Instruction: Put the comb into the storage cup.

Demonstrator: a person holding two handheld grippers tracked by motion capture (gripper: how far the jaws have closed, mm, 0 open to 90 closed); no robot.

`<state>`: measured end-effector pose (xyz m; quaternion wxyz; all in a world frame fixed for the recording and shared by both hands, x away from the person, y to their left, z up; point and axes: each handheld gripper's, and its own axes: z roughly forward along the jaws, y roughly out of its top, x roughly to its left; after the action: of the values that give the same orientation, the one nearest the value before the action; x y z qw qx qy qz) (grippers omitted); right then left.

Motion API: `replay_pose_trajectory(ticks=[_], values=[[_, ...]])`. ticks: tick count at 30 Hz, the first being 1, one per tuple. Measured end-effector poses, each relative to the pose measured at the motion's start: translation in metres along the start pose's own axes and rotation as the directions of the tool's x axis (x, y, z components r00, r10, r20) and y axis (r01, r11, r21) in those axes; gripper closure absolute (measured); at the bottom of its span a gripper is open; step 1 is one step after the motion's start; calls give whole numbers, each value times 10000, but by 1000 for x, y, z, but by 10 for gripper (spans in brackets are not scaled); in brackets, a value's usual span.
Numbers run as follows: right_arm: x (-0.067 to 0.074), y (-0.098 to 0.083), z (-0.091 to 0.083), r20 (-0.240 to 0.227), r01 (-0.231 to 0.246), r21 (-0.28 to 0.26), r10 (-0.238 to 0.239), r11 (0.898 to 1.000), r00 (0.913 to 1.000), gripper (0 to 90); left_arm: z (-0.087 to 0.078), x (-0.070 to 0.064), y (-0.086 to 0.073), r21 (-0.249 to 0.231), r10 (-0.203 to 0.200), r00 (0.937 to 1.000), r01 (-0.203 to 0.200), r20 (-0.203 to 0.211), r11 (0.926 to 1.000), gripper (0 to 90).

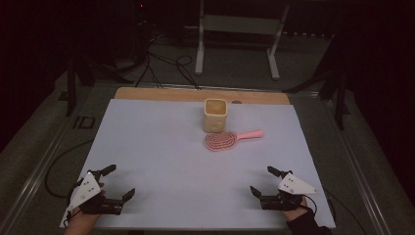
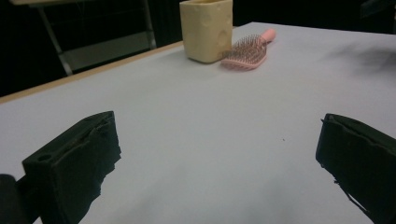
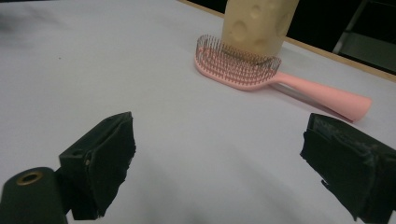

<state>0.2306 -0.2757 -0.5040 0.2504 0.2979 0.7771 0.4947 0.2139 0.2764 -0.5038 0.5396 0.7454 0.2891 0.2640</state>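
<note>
item: pink hairbrush [image 1: 221, 141] — lying bristles up on the white sheet [image 1: 147, 147], toward the far middle of the table, head to the left, handle pointing right. untouched.

item: cream cup [image 1: 215, 115] — a squarish holder with dimpled sides, standing upright just behind the brush head. from the high view the two look to be touching or very nearly so; i cannot tell which.

item: your left gripper [image 1: 116, 183] — at the near left corner of the sheet, jaws spread wide, nothing between them. well apart from the brush.

item: your right gripper [image 1: 263, 180] — at the near right, jaws likewise spread wide and empty. its own view looks straight toward the brush [image 3: 243, 70] and the cup [image 3: 259, 23] behind it, so it is the better placed of the two.

item: metal stand [image 1: 240, 29] — on the floor beyond the table's far edge, not in play.

progress: nothing done yet, as far as the layout shows. the likely job — brush into cup — is wholly ahead: you must reach forward, close on the handle, lift, stand the brush up and lower it into the cup's mouth. both tools are at the near edge; the reach is not yet begun.
</note>
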Motion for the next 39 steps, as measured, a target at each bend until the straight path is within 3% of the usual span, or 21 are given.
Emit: replay_pose_trajectory(ticks=[10, 13, 17, 26, 31, 33, 39], values=[[-1, -1, 0, -197, -204, 137, 206, 9997, 9996, 92, 3, 2, 1, -180, -199, 9998, 200, 61, 9996, 0], [-1, 0, 0, -99, -43, 241, 46, 9997, 9999, 93, 2, 1, 1, -54, -178, 9998, 179, 126, 9998, 0], [1, 8, -4, -204, -381, 46, 382, 9993, 9991, 92, -2, 0, -1, -17, -298, 9993, 298, 237, 9996, 0], [11, 23, -1, -429, 113, 510, -91, 9986, 9990, 89, -9, -2, -1, -67, -345, 9994, 346, 70, 9994, 0], [10, 36, -3, -663, 94, 429, -66, 9990, 9978, 89, -11, -2, -1, -149, -305, 9995, 305, -43, 9994, 0], [11, 41, -5, -700, 222, 270, -203, 9994, 9973, 90, -12, -3, 0, -166, -327, 9994, 325, -81, 9993, 0], [14, 50, -5, -817, 647, 456, -608, 9969, 9948, 90, -12, -4, 0, -168, -323, 9995, 323, -26, 9993, 0]])
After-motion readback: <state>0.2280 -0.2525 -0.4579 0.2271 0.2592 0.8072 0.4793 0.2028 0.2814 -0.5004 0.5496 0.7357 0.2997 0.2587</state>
